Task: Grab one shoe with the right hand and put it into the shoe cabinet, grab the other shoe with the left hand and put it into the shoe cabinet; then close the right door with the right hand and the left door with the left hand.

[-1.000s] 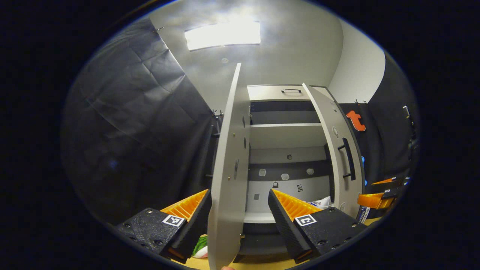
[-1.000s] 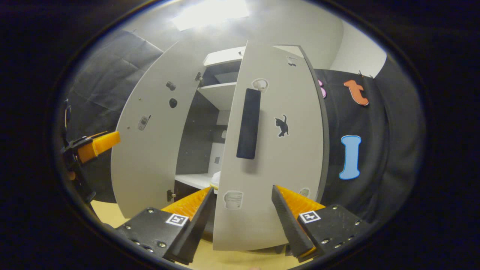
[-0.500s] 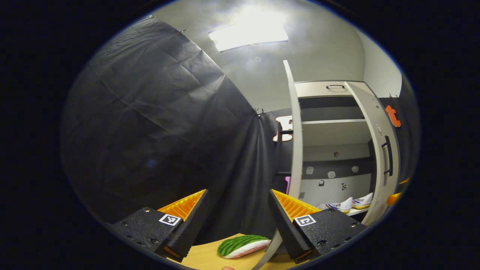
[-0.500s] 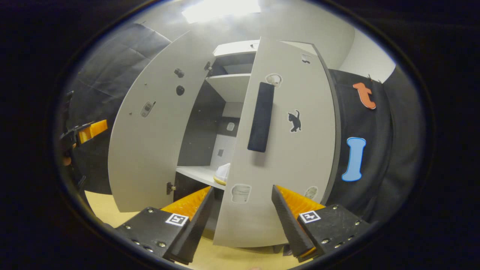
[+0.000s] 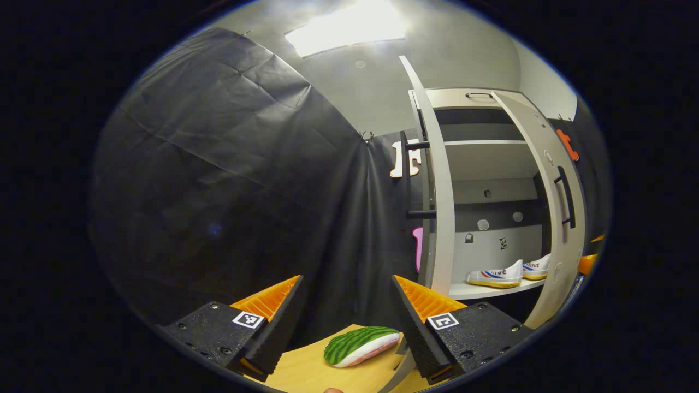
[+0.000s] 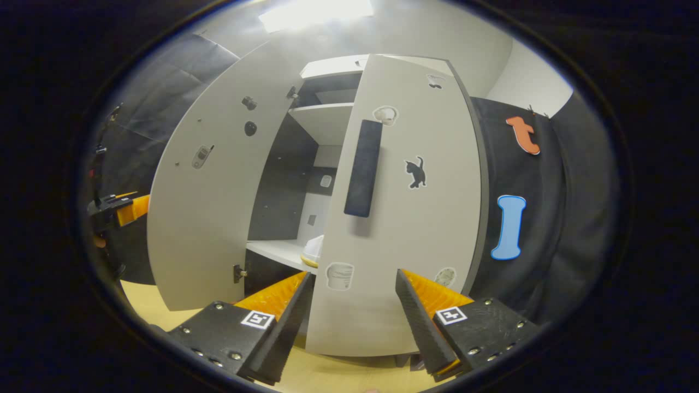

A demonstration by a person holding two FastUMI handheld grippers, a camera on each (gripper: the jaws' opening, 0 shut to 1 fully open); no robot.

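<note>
The shoe cabinet (image 5: pixel 480 101) stands with both doors partly open. Two white shoes (image 5: pixel 497 275) sit side by side on its lower shelf (image 5: pixel 480 290). In the left gripper view the left door (image 5: pixel 439 180) is edge-on, just right of my open left gripper (image 5: pixel 347 305), which holds nothing. The right door (image 6: pixel 409 218) with its dark handle (image 6: pixel 363 169) faces my right gripper (image 6: pixel 354 300), which is open with the door's lower part between its fingers in view. One shoe's toe (image 6: pixel 314 252) peeks past that door. The left door's inner face (image 6: pixel 202 207) is at left.
A watermelon-slice toy (image 5: pixel 360 344) lies on the wooden floor (image 5: pixel 306 371) by the left door's foot. Black cloth walls close in on both sides. The left gripper (image 6: pixel 117 210) is beyond the left door in the right gripper view; the right gripper (image 5: pixel 587 263) is at the far right.
The left gripper has swung from straddling the left door's edge to the door's outer left side, bringing the toy and both shoes into view. The right gripper has barely shifted before the right door.
</note>
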